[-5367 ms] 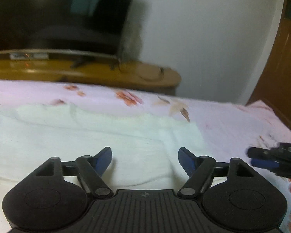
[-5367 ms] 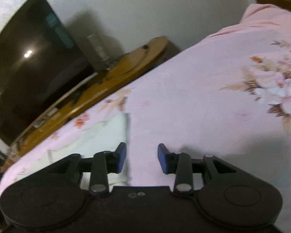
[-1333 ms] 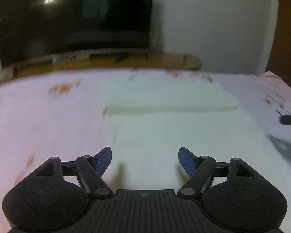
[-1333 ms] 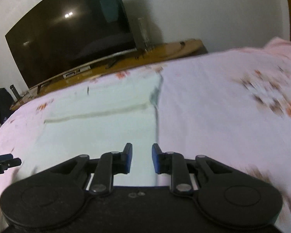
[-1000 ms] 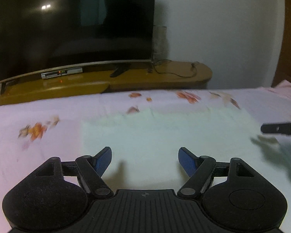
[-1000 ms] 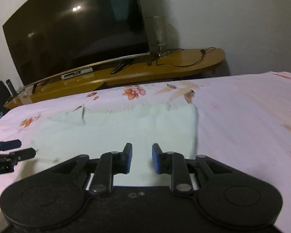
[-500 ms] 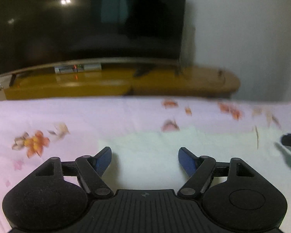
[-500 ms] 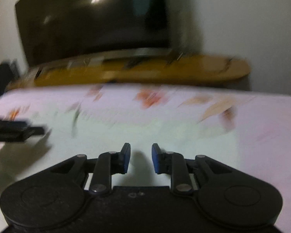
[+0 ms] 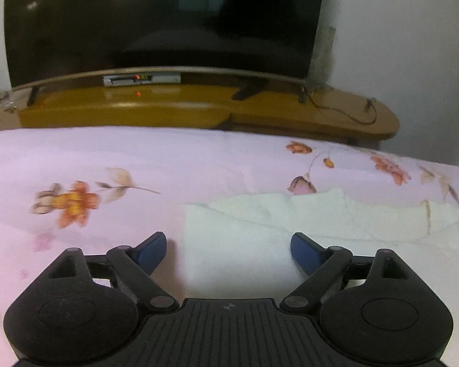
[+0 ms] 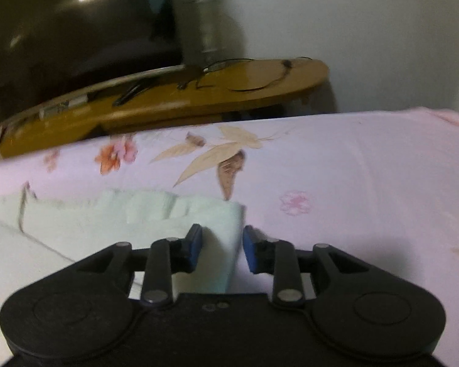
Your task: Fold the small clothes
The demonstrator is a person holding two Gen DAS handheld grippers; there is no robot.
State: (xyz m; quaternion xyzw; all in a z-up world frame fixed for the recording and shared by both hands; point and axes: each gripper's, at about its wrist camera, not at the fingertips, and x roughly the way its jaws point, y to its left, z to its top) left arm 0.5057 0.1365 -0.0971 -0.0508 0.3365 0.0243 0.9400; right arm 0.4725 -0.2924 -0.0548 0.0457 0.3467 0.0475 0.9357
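Observation:
A small pale white-green garment [image 9: 290,223] lies flat on the pink floral bedsheet [image 9: 107,165], partly folded, with a rumpled far edge. My left gripper [image 9: 228,249] is open wide, low over the garment's left near corner, its left finger off the cloth. In the right wrist view the garment [image 10: 113,220] fills the lower left. My right gripper [image 10: 222,247] is open a little and straddles the garment's right edge, with nothing gripped.
A dark television [image 9: 162,21] stands on a long wooden cabinet [image 9: 290,113] beyond the bed's far edge, with a set-top box [image 9: 140,79] and cables. A white wall [image 10: 367,30] is at the right. The bedsheet [image 10: 352,183] stretches right of the garment.
Both grippers have come down and forward toward the garment's far corners. The right gripper's jaws have widened slightly and now straddle the right edge. The left stays open.

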